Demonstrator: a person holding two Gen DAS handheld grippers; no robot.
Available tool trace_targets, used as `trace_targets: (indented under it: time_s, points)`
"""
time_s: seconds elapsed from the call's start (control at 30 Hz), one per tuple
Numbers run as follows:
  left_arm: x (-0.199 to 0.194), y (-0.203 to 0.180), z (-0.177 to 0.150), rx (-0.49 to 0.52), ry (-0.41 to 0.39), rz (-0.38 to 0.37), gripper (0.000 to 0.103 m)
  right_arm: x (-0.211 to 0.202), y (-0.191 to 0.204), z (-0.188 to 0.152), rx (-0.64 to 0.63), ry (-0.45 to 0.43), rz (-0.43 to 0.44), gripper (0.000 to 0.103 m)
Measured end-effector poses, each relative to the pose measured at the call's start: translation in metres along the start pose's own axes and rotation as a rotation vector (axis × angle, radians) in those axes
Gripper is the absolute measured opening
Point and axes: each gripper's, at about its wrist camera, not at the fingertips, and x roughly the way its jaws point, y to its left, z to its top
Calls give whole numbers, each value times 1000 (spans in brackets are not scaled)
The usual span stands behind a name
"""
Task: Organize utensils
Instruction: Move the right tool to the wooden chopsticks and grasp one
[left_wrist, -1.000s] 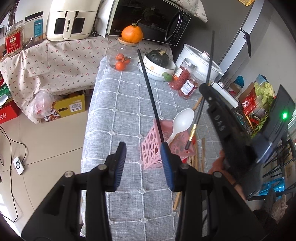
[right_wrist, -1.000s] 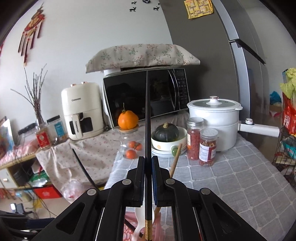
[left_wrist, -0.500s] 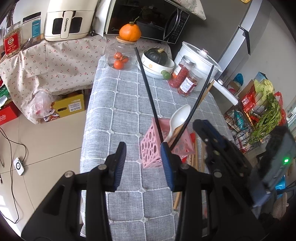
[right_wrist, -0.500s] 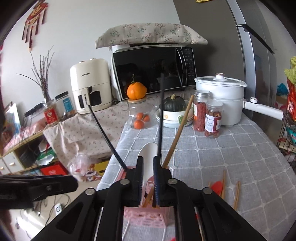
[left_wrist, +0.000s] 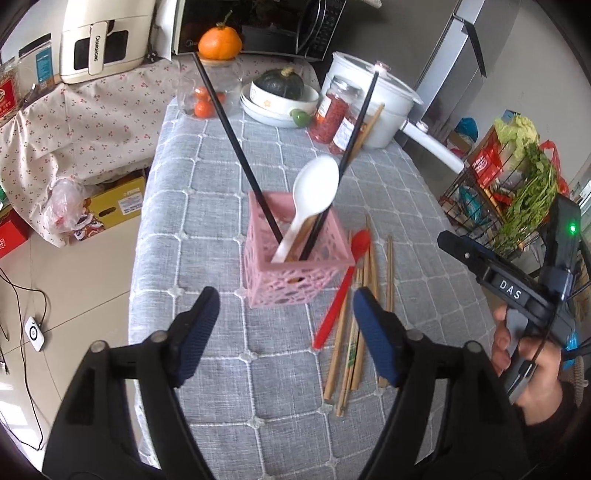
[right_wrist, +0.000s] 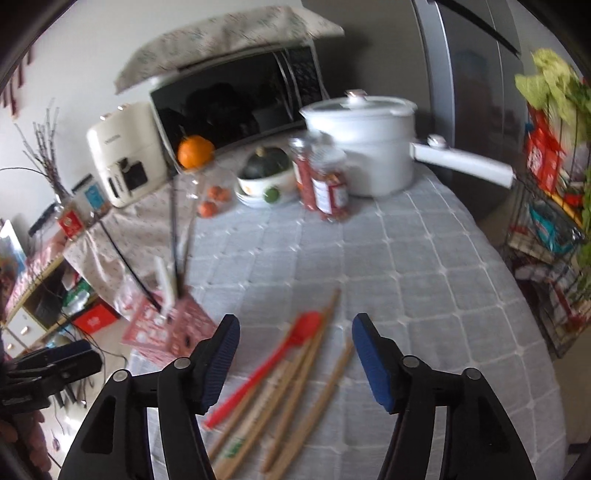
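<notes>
Left wrist view
- left hand-held gripper (left_wrist: 284, 332): jaws have just been opening; wide apart, nothing between the pads.
- holder (left_wrist: 295, 254): pink lattice box upright on the worktop (left_wrist: 229, 184), just ahead of the left pads.
- contents: two black chopsticks (left_wrist: 236, 147), a white spoon (left_wrist: 314, 188) and a wooden stick lean out of it.
- loose utensils: red spoon (left_wrist: 343, 288) and wooden chopsticks (left_wrist: 365, 310) lie flat, touching the holder's right side.
- long axis: they run from near the camera away towards the pot, nearly parallel to each other.
- right hand-held gripper (left_wrist: 447, 240): off to the right of the loose pile, in a hand (left_wrist: 528, 358).

Right wrist view (blurred)
- right hand-held gripper (right_wrist: 291, 354): jaws have just been opening; spread wide and empty.
- loose utensils: the red spoon (right_wrist: 258, 376) and wooden chopsticks (right_wrist: 306, 398) lie directly below and ahead, between the two pads' lines.
- long axis: slanted from lower left to upper right, roughly along the direction the fingers point.
- holder (right_wrist: 170, 328): to the left, apart from the pads.

Judgement
- nearer hand: the right sits over the pile; the left faces the holder.
- next move: probably a descent by the right onto one stick, with the wrist turned so the pads close across it.
</notes>
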Motion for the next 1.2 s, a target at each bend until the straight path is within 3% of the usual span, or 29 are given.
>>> trace_targets:
  time_s: [0.13, 0.33, 0.63, 0.73, 0.83, 0.93, 1.0, 1.1, 1.2]
  points:
    - [13, -7, -6, 10, 47, 18, 82, 25, -16, -8, -59, 109, -41, 79]
    - [25, -14, -14, 39, 104, 25, 82, 74, -27, -19, -90, 285, -111, 79]
    - [31, -26, -18, 86, 139, 28, 82, 127, -29, -26, -91, 418, -187, 80]
    - [32, -32, -19, 112, 145, 33, 82, 127, -25, -26, -113, 416, -193, 78]
    - [36, -43, -22, 145, 155, 33, 82, 122, -28, -27, -140, 431, -168, 67]
    - [40, -56, -27, 191, 168, 26, 82, 114, -36, -27, -157, 452, -139, 44]
    - [45, -67, -29, 216, 178, 18, 82, 109, -43, -27, -155, 468, -111, 21]
    - [52, -86, -31, 252, 192, 4, 82, 104, -60, -28, -147, 492, -102, 8]
    - [63, -105, -31, 271, 207, -12, 81, 97, -73, -27, -130, 506, -137, 5]
